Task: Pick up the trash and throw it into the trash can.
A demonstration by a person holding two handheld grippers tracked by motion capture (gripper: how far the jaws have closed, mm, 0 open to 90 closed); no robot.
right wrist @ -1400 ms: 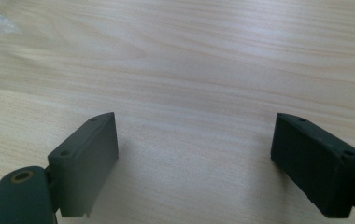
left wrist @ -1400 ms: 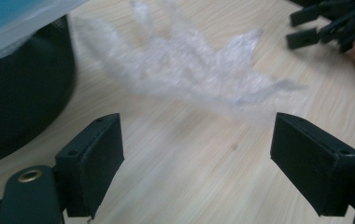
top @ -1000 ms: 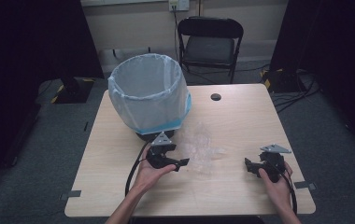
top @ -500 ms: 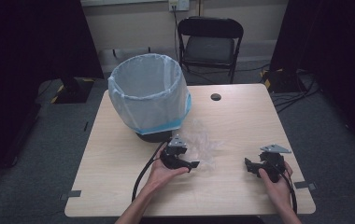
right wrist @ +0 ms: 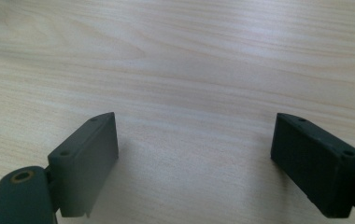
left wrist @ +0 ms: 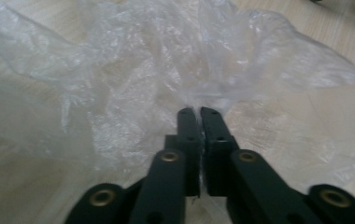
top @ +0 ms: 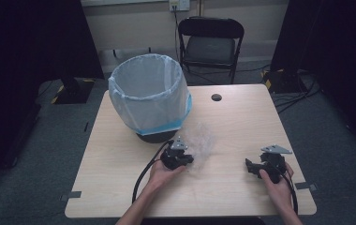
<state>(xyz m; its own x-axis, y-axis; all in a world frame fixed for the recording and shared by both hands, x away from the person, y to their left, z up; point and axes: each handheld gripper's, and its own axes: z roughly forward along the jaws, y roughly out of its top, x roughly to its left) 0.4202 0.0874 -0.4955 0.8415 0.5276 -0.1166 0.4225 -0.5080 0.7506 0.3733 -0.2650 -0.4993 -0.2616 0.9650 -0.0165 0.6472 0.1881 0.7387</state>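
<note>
Two hand-held black grippers are seen low over the pale wooden square table [top: 120, 187]. The left gripper [left wrist: 198, 112] is pressed together on a fold of the crumpled clear plastic film [left wrist: 133, 70], which is spread on the tabletop just in front of the round bin lined with a white bag [top: 149, 96] — film and bin base are close, though contact between them cannot be told. The right gripper [right wrist: 194, 158] is held with its jaws spread wide over bare wood, well apart from the film and near the table's right edge. Open tabletop is left between the two grippers and behind the right one, up to a small dark round hole [top: 216, 97] near the far edge.
</note>
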